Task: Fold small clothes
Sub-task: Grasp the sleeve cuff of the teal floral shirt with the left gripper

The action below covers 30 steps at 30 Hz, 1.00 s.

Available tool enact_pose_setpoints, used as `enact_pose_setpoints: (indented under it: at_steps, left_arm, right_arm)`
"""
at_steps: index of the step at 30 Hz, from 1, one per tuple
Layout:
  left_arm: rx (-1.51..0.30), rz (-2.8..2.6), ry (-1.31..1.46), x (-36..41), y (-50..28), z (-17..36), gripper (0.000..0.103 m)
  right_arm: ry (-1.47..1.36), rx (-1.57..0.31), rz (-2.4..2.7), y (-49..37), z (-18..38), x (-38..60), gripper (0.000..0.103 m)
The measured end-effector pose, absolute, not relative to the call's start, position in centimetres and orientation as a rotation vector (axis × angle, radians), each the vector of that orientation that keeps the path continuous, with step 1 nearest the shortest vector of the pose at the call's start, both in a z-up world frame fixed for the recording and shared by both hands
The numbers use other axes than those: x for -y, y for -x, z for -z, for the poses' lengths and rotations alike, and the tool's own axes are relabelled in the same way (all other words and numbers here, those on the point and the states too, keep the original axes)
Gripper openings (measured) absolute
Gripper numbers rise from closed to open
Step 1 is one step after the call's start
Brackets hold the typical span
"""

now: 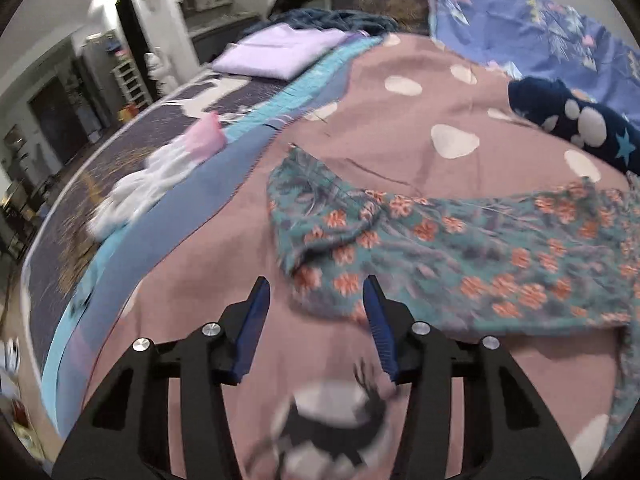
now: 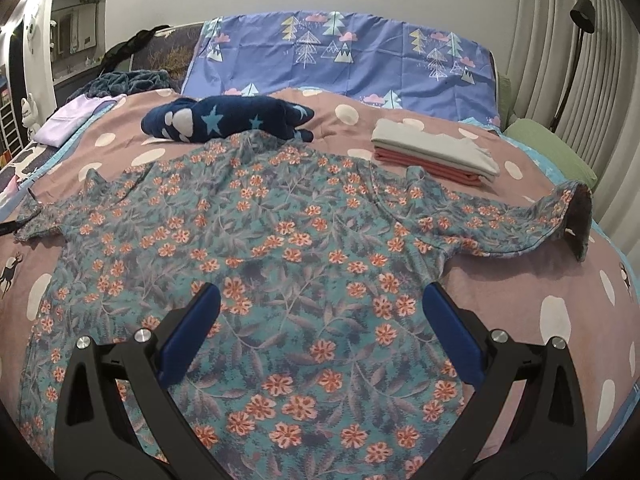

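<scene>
A teal floral shirt [image 2: 288, 248] with orange flowers lies spread flat on the pink spotted blanket [image 2: 520, 292], sleeves out to both sides. My right gripper [image 2: 320, 292] is open and empty, hovering over the shirt's lower middle. In the left wrist view the shirt's left sleeve [image 1: 320, 216] lies just ahead of my left gripper [image 1: 316, 284], which is open and empty, its right finger over the sleeve's cuff edge. The right sleeve's cuff [image 2: 576, 216] curls up near the bed's right side.
A navy star-patterned plush garment [image 2: 228, 120] lies behind the shirt. A folded stack of grey and coral clothes [image 2: 436, 156] sits at back right. A folded lilac cloth [image 1: 280, 52] and white-pink clothes [image 1: 160, 176] lie at the bed's left edge. A blue tree-print pillow [image 2: 344, 56] is at the head.
</scene>
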<state>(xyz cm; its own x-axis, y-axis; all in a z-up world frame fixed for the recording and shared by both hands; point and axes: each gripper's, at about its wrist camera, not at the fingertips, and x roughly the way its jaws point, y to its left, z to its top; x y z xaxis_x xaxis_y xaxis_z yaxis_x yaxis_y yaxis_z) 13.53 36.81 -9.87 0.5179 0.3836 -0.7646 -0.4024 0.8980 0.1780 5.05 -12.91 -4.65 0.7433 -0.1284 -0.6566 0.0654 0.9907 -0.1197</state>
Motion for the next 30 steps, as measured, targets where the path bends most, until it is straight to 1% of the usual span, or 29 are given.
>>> enact_pose_setpoints:
  at_steps: [2,6,7,8,10,12,14,15,18,22,24,26,28,30]
  left_arm:
    - [-0.957,-0.451,-0.016,-37.7,-15.6,11.0,0.05]
    - [-0.987,-0.487,-0.068,-38.4,-17.8,12.4,0.049]
    - [-0.977,-0.494,-0.051,-38.9,-18.1,12.4,0.045]
    - [-0.967,-0.493,-0.034,-39.3,-18.1,12.3,0.026]
    - [-0.954,-0.489,0.015,-40.1,-18.3,11.9,0.004]
    - [-0.898,-0.449,0.096,-40.4,-18.1,10.6,0.004]
    - [-0.798,-0.358,0.171,-39.3,-17.5,8.0,0.004]
    - [-0.741,-0.276,0.185,-37.5,-17.2,6.1,0.004]
    - [-0.67,-0.108,0.117,-31.3,-16.7,2.3,0.004]
    - [-0.592,0.12,0.059,-22.0,-15.5,-1.4,0.004]
    - [-0.565,0.247,0.054,-16.7,-14.9,-2.3,0.004]
    - [-0.558,0.33,0.036,-12.2,-14.0,-2.2,0.004]
    - [-0.584,0.416,0.013,-7.4,-13.6,-0.8,0.005]
    - [-0.634,0.478,0.012,-4.3,-13.6,1.2,0.005]
  right_arm:
    - [0.097,-0.735,0.113,-5.3,5.0,12.8,0.101]
    - [0.086,-0.758,0.129,-6.0,5.5,13.0,0.101]
    - [0.082,-0.763,0.132,-6.1,5.6,13.1,0.101]
    - [0.08,-0.768,0.134,-6.2,5.7,13.1,0.101]
    - [0.081,-0.771,0.137,-6.4,5.8,13.2,0.101]
    - [0.086,-0.77,0.135,-6.5,6.0,13.2,0.101]
    - [0.087,-0.771,0.135,-6.7,6.1,13.3,0.101]
    - [0.081,-0.774,0.136,-6.9,6.2,13.4,0.101]
    - [0.056,-0.782,0.135,-7.1,6.4,13.7,0.101]
    - [0.045,-0.778,0.117,-6.9,6.6,14.0,0.101]
    - [0.04,-0.778,0.119,-6.8,6.7,14.4,0.101]
    - [0.025,-0.777,0.126,-6.6,6.8,15.1,0.101]
    - [0.004,-0.775,0.142,-6.4,6.8,16.1,0.101]
    - [-0.015,-0.774,0.16,-6.3,6.8,17.2,0.101]
